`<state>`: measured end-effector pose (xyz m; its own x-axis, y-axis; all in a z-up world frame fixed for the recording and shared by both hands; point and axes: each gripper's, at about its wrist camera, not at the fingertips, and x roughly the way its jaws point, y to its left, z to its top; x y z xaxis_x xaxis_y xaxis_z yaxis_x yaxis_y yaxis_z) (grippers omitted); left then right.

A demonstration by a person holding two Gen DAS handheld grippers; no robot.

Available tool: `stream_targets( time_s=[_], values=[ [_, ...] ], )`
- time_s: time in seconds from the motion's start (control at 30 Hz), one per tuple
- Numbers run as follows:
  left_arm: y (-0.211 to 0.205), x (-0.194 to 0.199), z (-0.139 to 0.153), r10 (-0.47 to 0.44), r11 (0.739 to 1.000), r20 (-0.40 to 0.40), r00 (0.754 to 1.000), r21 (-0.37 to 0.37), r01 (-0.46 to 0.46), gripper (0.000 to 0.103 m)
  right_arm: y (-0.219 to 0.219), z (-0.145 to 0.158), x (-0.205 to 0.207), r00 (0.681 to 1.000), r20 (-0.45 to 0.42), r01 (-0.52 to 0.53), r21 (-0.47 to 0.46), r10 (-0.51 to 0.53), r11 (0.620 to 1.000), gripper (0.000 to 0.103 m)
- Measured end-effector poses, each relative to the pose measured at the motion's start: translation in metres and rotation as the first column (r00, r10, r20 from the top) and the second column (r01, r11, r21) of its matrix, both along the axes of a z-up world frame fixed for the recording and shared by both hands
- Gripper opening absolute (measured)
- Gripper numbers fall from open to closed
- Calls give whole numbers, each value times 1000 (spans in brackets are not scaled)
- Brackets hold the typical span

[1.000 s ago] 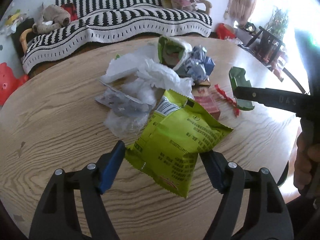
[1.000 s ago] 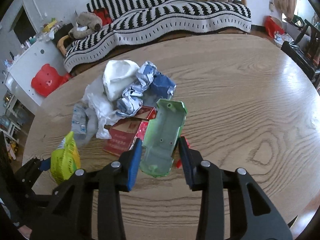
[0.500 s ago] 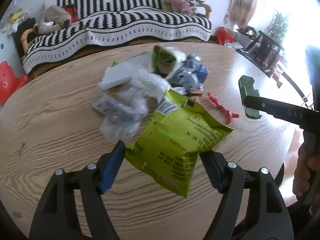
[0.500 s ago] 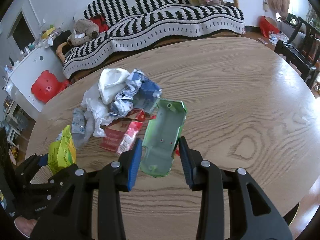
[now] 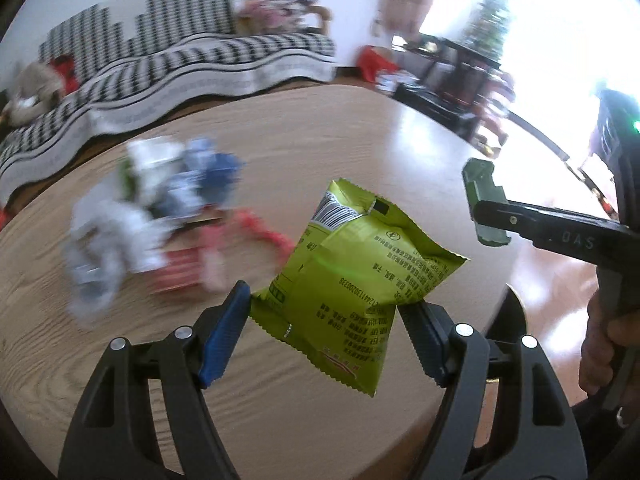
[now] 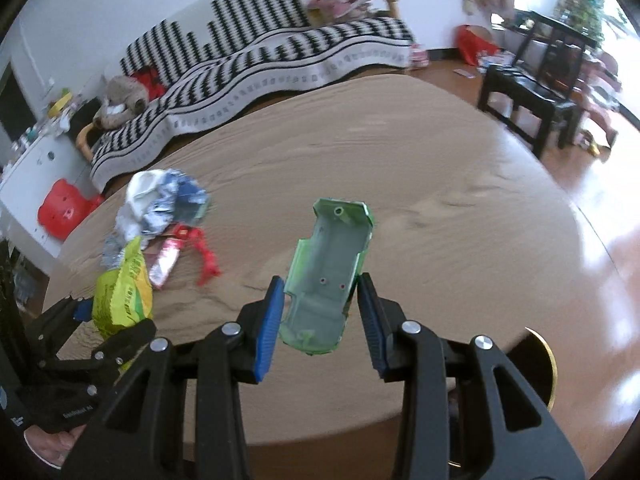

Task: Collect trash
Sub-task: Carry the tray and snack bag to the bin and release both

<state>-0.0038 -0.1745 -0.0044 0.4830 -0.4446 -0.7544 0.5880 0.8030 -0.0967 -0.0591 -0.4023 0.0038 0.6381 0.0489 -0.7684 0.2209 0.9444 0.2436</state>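
Left wrist: left gripper (image 5: 324, 320) clamps green snack bag (image 5: 356, 268) — right gripper (image 6: 320, 316) grips green plastic shell (image 6: 328, 276).

Snack bag (image 5: 352, 276): lime green, printed text and barcode, crinkled; raised off the table, tilted, lower centre of the left wrist view.
Plastic shell (image 6: 328, 276): translucent green, hollow moulded piece with screw holes, open side to the camera; upright, centre of the right wrist view.
Trash pile (image 6: 160, 216): crumpled white and blue wrappers, red packets, a red strip; on the table, left of the right wrist view, blurred.
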Motion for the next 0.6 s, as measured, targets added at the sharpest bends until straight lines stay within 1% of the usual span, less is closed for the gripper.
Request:
stream_targets(
  time_s=[0.1, 0.17, 0.2, 0.3, 0.47, 0.6],
  values=[
    [-36, -18, -5, -83, 997, 0, 997, -3, 83, 73, -34, 0, -31, 998, 0, 57, 0, -57, 998, 38],
    [-63, -31, -9, -147, 989, -7, 989, -6, 147, 73, -52, -3, -48, 996, -6, 88, 0, -88, 996, 38],
    [-79, -39, -12, -184, 983, -13, 983, -8, 184, 73, -65, -5, -59, 994, -13, 111, 2, -111, 994, 38],
    [-114, -57, -21, -254, 967, -24, 967, -8, 253, 73, -92, -12, -85, 986, -32, 166, 12, -166, 986, 38],
    [-170, -88, -38, -361, 933, -47, 931, -9, 361, 73, -127, -22, -127, 968, -52, 245, 12, -245, 969, 38],
    [-194, -103, -52, -414, 909, -63, 908, 13, 416, 73, -155, -33, -159, 952, -70, 301, 26, -299, 953, 38]
  ],
)
